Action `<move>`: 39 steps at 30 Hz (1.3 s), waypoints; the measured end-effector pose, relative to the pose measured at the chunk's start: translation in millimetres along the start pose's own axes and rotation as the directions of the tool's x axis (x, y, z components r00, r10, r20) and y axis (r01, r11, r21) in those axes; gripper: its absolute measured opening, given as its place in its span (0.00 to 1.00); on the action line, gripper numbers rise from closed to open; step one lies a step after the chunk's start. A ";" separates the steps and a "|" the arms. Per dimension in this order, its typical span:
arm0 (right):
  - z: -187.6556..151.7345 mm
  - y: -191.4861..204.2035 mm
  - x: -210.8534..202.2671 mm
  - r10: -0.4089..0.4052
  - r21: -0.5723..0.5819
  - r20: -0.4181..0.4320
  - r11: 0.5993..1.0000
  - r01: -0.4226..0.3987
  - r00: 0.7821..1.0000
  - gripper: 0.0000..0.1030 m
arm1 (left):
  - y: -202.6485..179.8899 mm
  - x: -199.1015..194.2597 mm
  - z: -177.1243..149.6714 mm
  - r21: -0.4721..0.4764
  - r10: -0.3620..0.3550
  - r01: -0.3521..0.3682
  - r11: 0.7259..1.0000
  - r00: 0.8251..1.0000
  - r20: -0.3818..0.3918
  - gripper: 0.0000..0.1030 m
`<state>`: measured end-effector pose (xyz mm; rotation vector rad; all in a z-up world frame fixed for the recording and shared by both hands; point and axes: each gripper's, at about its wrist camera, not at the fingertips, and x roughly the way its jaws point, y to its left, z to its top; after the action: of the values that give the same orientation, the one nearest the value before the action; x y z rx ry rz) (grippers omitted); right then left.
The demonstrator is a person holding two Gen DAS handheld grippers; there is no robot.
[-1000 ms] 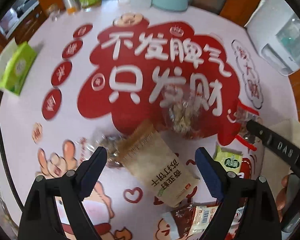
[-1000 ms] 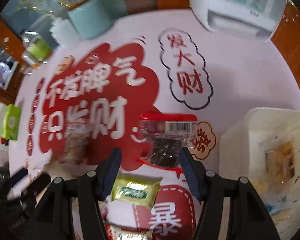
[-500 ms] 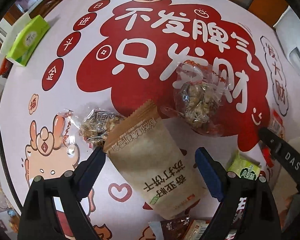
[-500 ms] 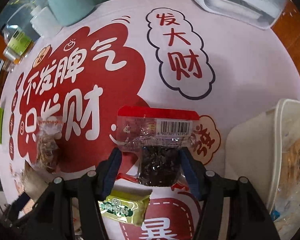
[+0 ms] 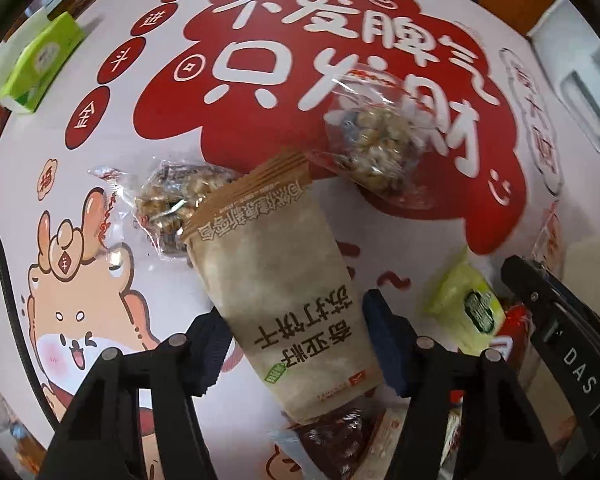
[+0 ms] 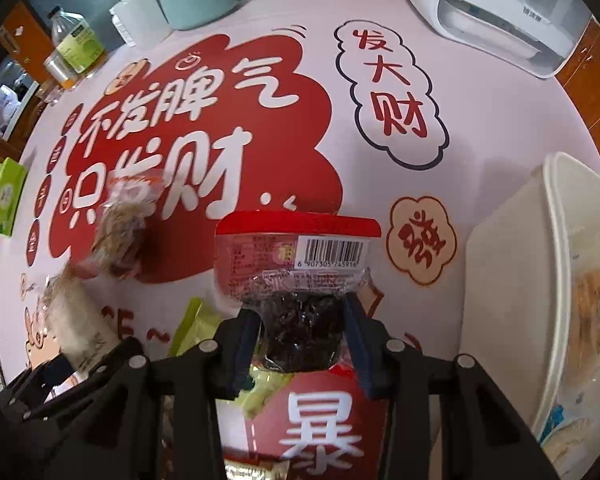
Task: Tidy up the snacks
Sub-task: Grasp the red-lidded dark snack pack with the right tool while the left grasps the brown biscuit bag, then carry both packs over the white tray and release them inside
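The left tool (image 5: 296, 344) is clamped on the brown pouch (image 5: 284, 280), at its lower half, the top seam pointing to 12 o'clock; the pouch looks light, papery and crushable, so the flat sides suit the grip; the right tool (image 6: 302, 328) is clamped on the dark clear pack (image 6: 296, 280), soft and slippery film by the look, bulk between the pads; the white bin (image 6: 540, 280) at 3 o'clock already holds a pale packet; a green packet (image 5: 468, 304) and a clear nut bag (image 5: 380, 144) lie on the bench (image 6: 480, 112).
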<state>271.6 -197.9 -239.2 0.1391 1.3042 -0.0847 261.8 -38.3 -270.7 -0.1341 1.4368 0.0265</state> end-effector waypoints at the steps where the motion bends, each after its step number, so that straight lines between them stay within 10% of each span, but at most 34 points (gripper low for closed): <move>1: -0.8 -0.6 -2.4 0.010 -0.002 0.005 1.000 -0.010 1.000 0.40 | -0.7 -4.4 -3.4 0.011 0.001 -0.001 1.000 1.000 0.008 0.60; 22: -110.1 -8.5 -204.6 0.209 -0.096 0.345 0.978 -0.187 0.915 0.39 | 10.6 -208.4 -112.5 0.320 -0.144 0.029 0.947 0.928 0.343 0.60; 39: -173.0 -110.0 -262.1 0.054 0.039 0.462 0.996 -0.081 0.885 0.39 | -117.3 -221.0 -171.1 0.547 -0.256 0.053 0.836 0.918 0.303 0.60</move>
<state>22.2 -284.8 -36.7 0.2000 0.8184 -0.0892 74.9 -159.4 -65.0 0.2040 1.0069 -0.4633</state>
